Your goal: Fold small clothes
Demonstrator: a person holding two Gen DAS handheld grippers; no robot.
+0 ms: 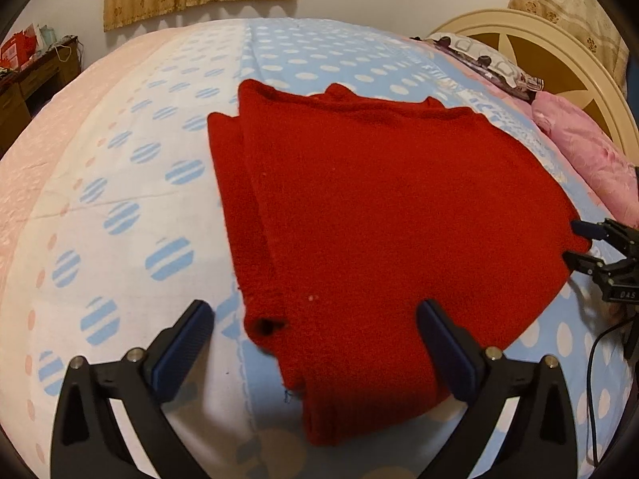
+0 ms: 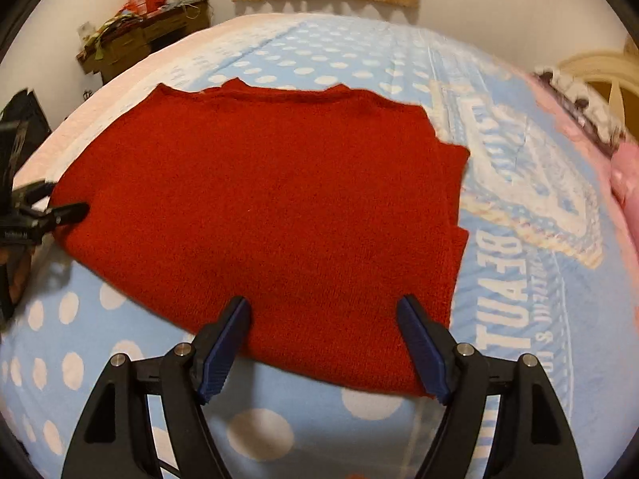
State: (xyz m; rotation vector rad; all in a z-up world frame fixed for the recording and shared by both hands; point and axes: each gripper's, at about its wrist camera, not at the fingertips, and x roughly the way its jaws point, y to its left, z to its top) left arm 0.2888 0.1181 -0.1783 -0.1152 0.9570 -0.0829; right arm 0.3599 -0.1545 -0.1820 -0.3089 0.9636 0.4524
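Note:
A red knitted sweater (image 1: 371, 215) lies folded flat on the bed, sleeves tucked in; it also shows in the right wrist view (image 2: 259, 219). My left gripper (image 1: 315, 319) is open, its fingers either side of the sweater's near left corner, just above it. My right gripper (image 2: 323, 315) is open over the sweater's near right edge. The right gripper also shows at the right of the left wrist view (image 1: 575, 239), open at the sweater's corner. The left gripper shows at the left of the right wrist view (image 2: 60, 199), its fingers at the sweater's edge.
The bed cover (image 1: 120, 207) is blue and white with dots and has a printed panel (image 2: 519, 207). Pink pillows (image 1: 591, 159) and a cream headboard (image 1: 559, 64) lie to the right. A cluttered wooden desk (image 2: 147, 32) stands by the far wall.

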